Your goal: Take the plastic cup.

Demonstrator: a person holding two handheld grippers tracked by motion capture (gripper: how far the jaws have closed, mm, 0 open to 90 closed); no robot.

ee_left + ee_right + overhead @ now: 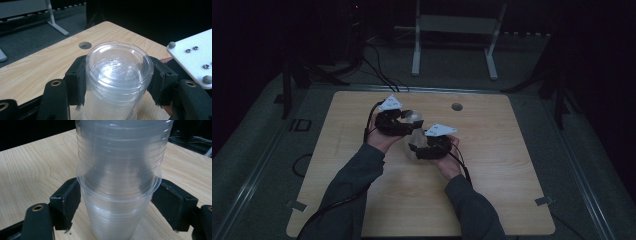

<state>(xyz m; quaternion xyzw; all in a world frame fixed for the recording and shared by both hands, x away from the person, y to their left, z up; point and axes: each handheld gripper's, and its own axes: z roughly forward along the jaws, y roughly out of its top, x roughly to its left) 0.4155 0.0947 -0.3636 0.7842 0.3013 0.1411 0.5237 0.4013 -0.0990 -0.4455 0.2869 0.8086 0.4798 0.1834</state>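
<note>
the left gripper (117, 82) is clamped on the upper part of a stack of clear plastic cups (117, 72) above the desk (362, 125). the right gripper (117, 202) brackets the lowest cup (113, 220); its left pad touches, the right stands apart.

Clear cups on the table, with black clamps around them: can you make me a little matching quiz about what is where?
Things:
1. left gripper
2. right gripper
3. round hole
4. cup stack

Descriptions:
a. cut into the table, beyond the cups
b. clear plastic, standing between both grippers
c. clamped on the stack's upper end
d. jaws either side of the stack's lower part, just under a rim

Pairs: 1-c, 2-d, 3-a, 4-b
</note>
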